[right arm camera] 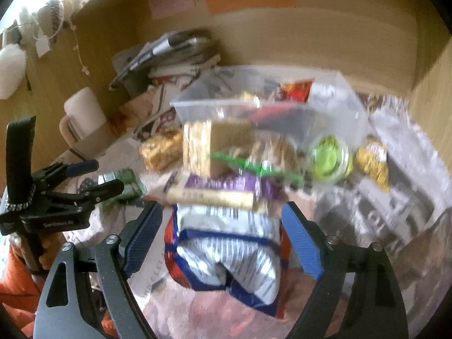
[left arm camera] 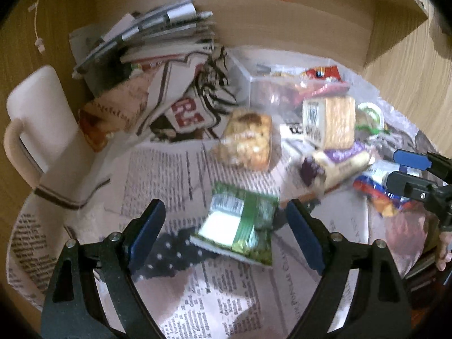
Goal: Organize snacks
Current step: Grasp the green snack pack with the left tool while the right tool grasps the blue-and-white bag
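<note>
My left gripper (left arm camera: 226,214) is open, its jaws either side of a green snack packet (left arm camera: 240,228) that lies on newspaper. My right gripper (right arm camera: 223,220) is open over a blue, white and orange snack bag (right arm camera: 226,251); the bag lies between the jaws, contact unclear. Ahead lie a purple and cream bar (right arm camera: 214,189), a golden granola bar (left arm camera: 248,141), an upright tan cracker pack (left arm camera: 330,121) and a green cup (right arm camera: 330,158). A clear plastic container (right arm camera: 333,104) holding a red packet (right arm camera: 296,89) stands behind them. The right gripper shows in the left wrist view (left arm camera: 406,172).
Newspaper (left arm camera: 158,175) covers the desk. A white mug (left arm camera: 39,124) stands at the left. A stack of papers and pens (left arm camera: 158,28) leans at the back against the wooden wall (left arm camera: 310,19). A wooden shelf side (left arm camera: 395,28) stands at the back right.
</note>
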